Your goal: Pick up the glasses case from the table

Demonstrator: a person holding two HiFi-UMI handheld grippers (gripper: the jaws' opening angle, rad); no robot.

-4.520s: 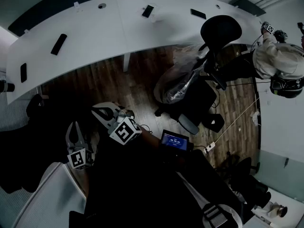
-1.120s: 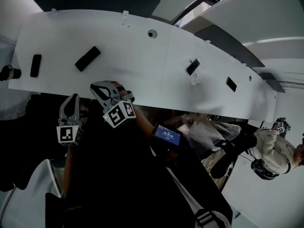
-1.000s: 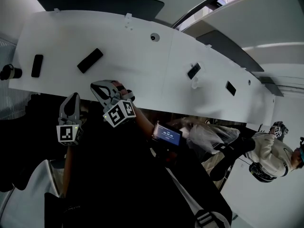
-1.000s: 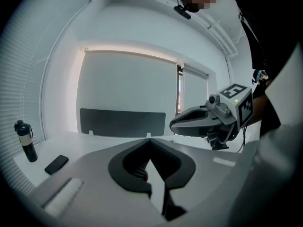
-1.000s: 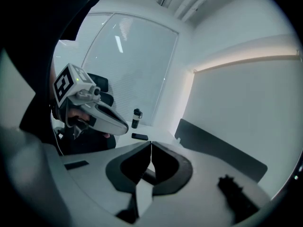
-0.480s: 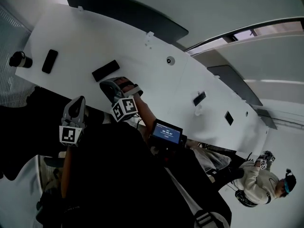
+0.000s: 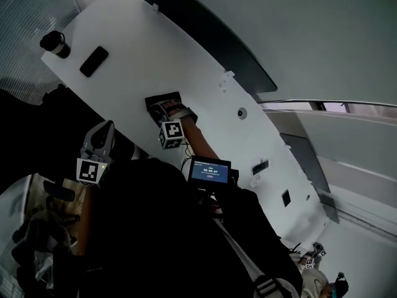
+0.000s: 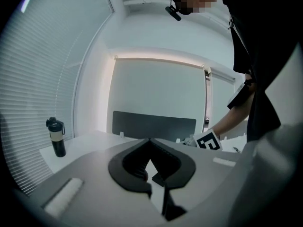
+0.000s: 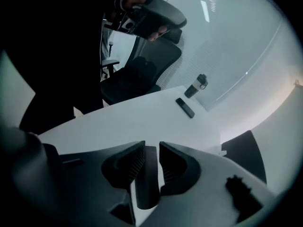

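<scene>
Your right gripper (image 7: 162, 109) is out over the long white desk (image 7: 130, 42), at about 11 o'clock from the middle of the head view. Its jaws are closed on the dark oblong glasses case (image 7: 169, 96). In the right gripper view (image 9: 147, 149) the ribbed pads (image 9: 136, 161) sit against both long sides of the dark oblong glasses case (image 9: 147, 186), which runs lengthwise between them. Whether it rests on the desk (image 9: 118, 126) or is just clear of it, the views do not settle. Your left gripper (image 7: 104, 132) hangs at 9 o'clock, off the desk's near edge and well apart from the case. The left gripper view (image 8: 149, 143) shows its jaws together, tips meeting, with nothing between them. Farther along the desk, at 10 o'clock in the head view, lies a flat black slab (image 7: 94, 61). Beyond it, near the desk's end, stands a black drinking bottle with a pale band (image 7: 54, 43). The right gripper view has that slab (image 9: 184, 108) at 1 o'clock with the bottle (image 9: 198, 85) just past it, and a black office chair (image 9: 142, 67) at 12 o'clock, off the desk. The left gripper view has the bottle (image 8: 57, 136) at 9 o'clock and a dark upright panel (image 8: 154, 126) at 12 o'clock behind the desk. A small lit screen (image 7: 209, 171) sits just below the head view's centre.
</scene>
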